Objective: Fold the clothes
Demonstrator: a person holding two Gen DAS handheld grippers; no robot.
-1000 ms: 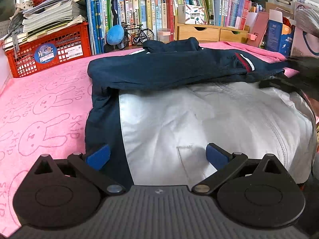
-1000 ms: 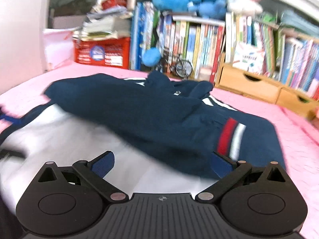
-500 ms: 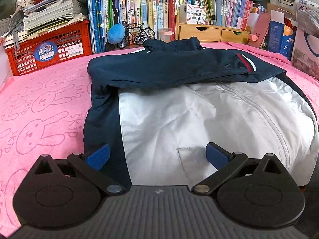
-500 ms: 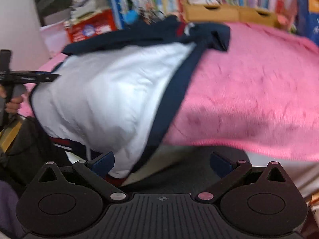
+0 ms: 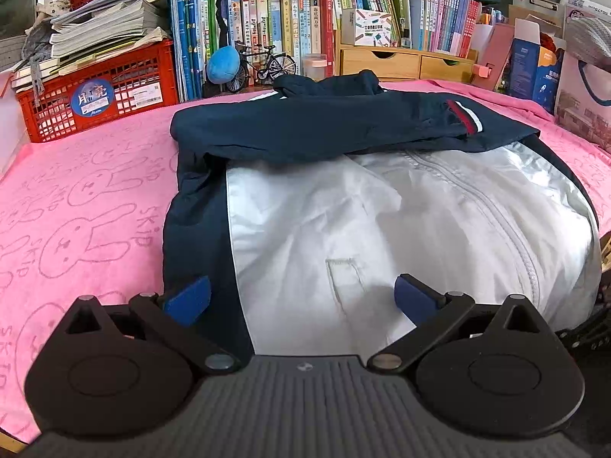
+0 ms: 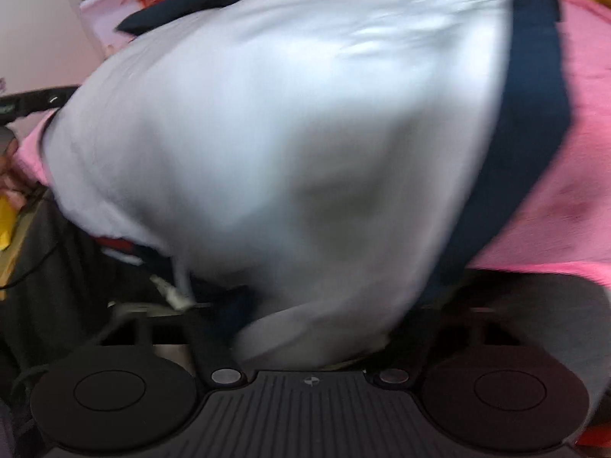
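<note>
A navy and white jacket point(image 5: 382, 206) lies on the pink bunny towel point(image 5: 88, 206), its navy sleeves folded across the upper part, its white front hanging over the near edge. My left gripper point(image 5: 301, 297) is open just above the white hem, touching nothing. In the blurred right wrist view the white jacket front point(image 6: 286, 133) fills the frame. My right gripper point(image 6: 305, 328) is pushed up against its lower hem; the cloth hides both fingertips, so I cannot tell how the jaws stand.
A red crate point(image 5: 99, 87) with stacked papers stands at the back left. Books, a blue plush ball point(image 5: 223, 68), a toy bicycle point(image 5: 267, 63) and wooden drawers point(image 5: 401, 63) line the back. Boxes and a bag point(image 5: 584, 87) stand at the right.
My right gripper swung from above the navy sleeves down past the table's edge and closed in on the hanging white hem. My left gripper stayed open in place.
</note>
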